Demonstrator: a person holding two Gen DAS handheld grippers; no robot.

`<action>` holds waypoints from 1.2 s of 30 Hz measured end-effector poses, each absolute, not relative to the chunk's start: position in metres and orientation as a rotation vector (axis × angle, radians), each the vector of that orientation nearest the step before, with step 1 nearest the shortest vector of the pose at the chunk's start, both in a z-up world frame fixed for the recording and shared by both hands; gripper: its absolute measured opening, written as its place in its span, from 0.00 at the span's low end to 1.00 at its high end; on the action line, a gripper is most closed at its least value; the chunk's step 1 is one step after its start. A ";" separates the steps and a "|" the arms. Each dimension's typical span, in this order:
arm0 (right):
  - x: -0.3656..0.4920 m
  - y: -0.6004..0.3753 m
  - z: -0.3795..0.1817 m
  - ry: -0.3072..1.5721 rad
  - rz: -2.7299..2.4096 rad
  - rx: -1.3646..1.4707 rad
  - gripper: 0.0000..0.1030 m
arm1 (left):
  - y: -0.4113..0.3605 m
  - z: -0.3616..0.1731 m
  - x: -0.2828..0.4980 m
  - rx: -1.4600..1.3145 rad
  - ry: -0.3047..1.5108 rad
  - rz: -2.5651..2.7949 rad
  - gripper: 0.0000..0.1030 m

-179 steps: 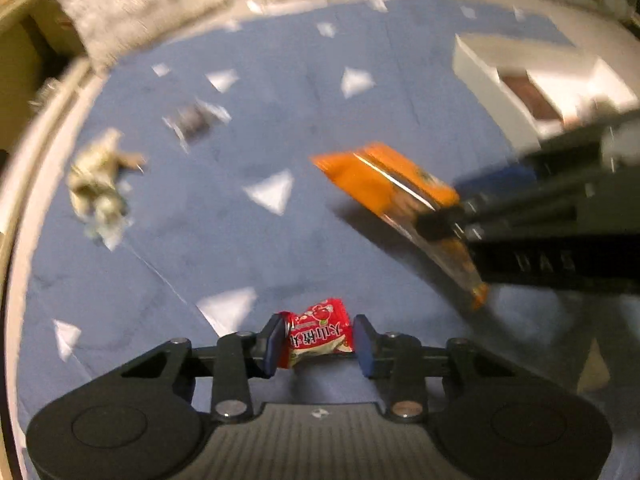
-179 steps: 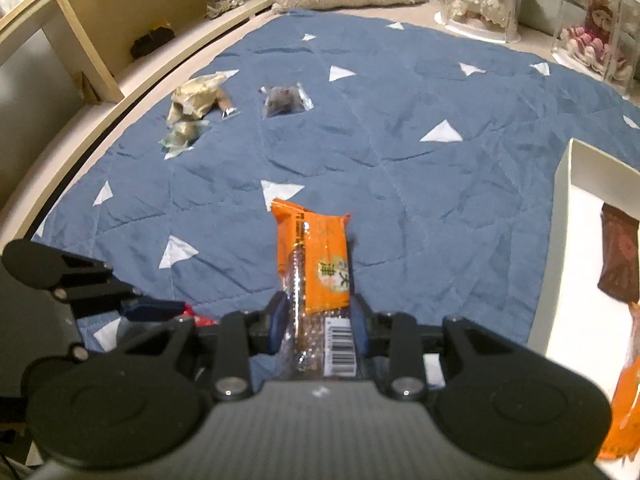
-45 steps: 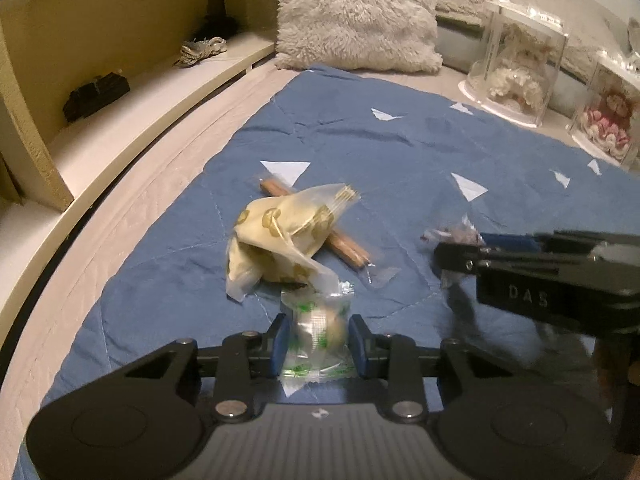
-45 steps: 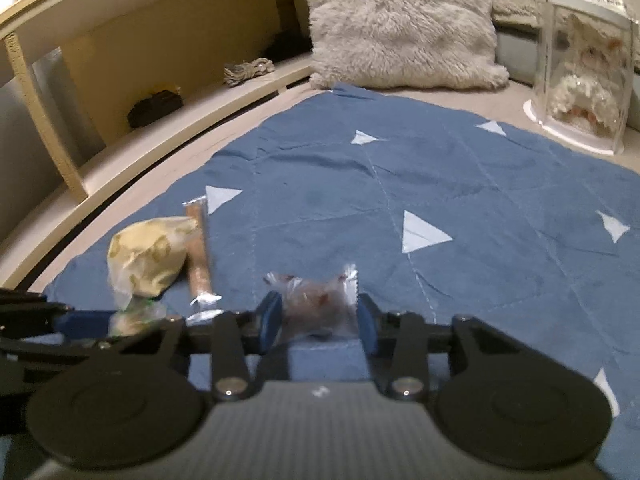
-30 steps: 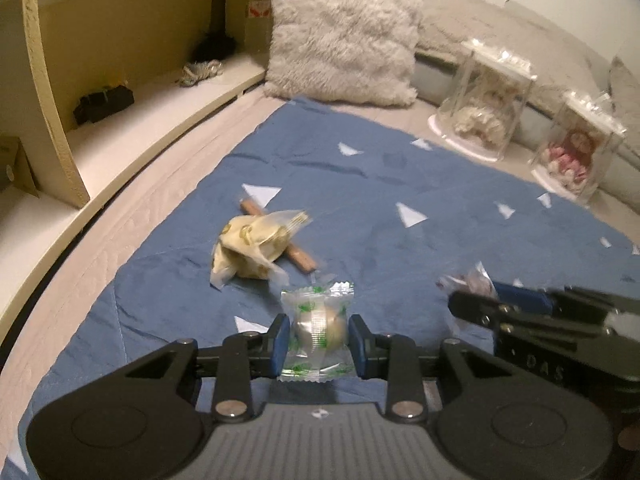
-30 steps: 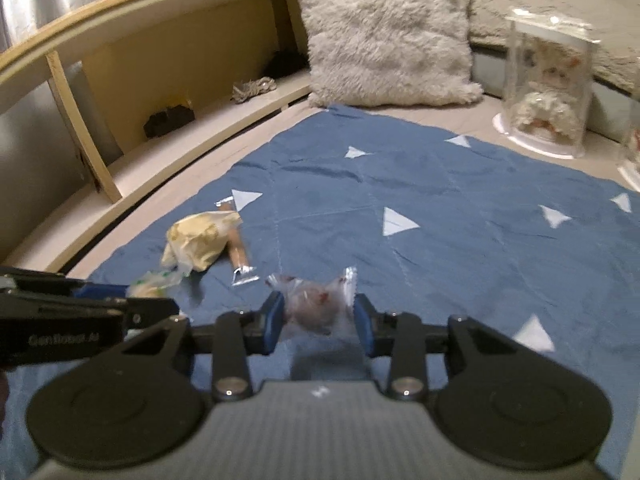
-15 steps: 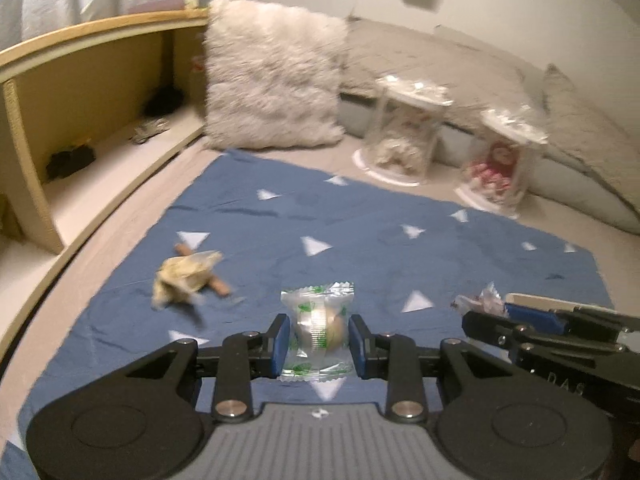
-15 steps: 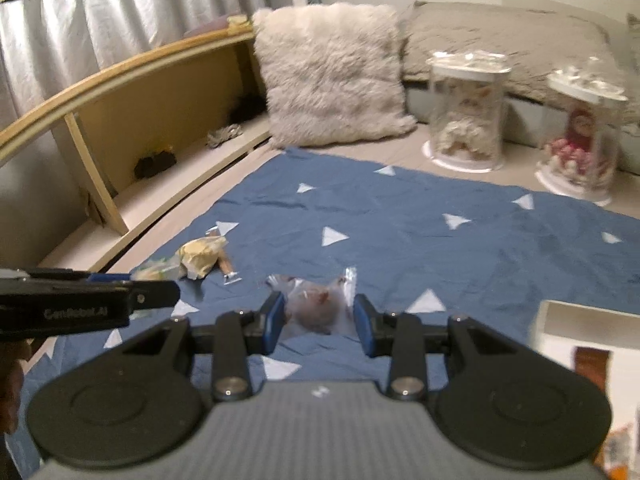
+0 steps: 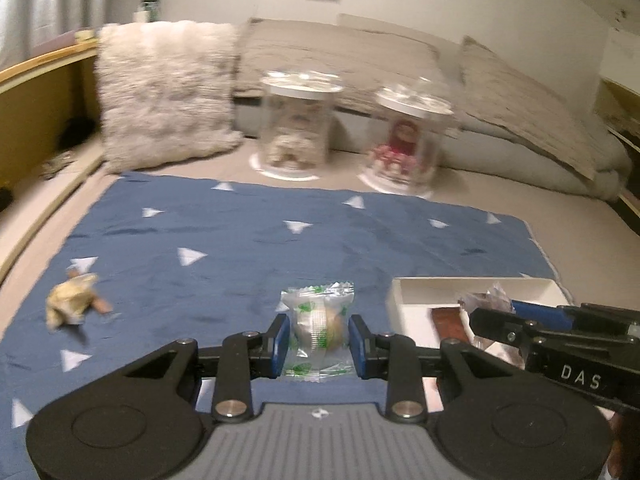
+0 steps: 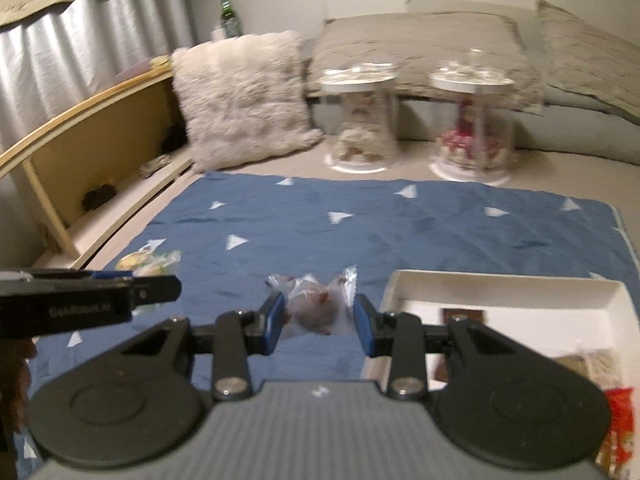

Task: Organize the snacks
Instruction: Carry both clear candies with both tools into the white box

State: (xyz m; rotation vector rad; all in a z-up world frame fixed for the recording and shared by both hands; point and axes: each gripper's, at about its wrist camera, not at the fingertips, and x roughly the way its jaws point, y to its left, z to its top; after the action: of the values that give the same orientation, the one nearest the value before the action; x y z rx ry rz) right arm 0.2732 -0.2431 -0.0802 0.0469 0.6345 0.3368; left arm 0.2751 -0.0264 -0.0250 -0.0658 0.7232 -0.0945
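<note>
Both grippers have risen from the blue triangle-print blanket (image 9: 320, 240) and swung toward the white tray (image 9: 472, 286) since a second ago, each carrying a snack — so the pick-up is done and the drop-off looks next. The left gripper (image 9: 318, 338) is clamped on a clear green-printed wrapped candy (image 9: 318, 330); the right gripper (image 10: 320, 322) pinches a clear-wrapped brownish sweet (image 10: 316, 304), its outline blurred. The tray now lies just beside and below both. The left view alone shows the yellow snack bag (image 9: 70, 304) left on the blanket with a brown stick snack (image 9: 100, 302) — work remaining. The right view alone shows a red packet (image 10: 618, 420) already in the tray.
</note>
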 end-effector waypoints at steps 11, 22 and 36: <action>0.276 -0.321 -0.100 0.681 0.230 0.087 0.42 | -0.101 -0.052 0.301 -0.042 0.765 -0.216 0.33; 0.301 -0.370 -0.126 0.744 0.138 0.176 0.43 | -0.137 -0.084 0.328 -0.017 0.848 -0.260 0.33; 0.331 -0.376 -0.147 0.768 0.081 0.222 0.47 | -0.151 -0.108 0.353 -0.017 0.878 -0.273 0.46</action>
State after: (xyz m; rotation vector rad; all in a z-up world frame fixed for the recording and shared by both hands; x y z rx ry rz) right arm 0.3306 -0.3765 -0.1471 0.2221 0.7679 0.0809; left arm 0.3533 -0.1511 -0.1081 -0.0169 0.8783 -0.2728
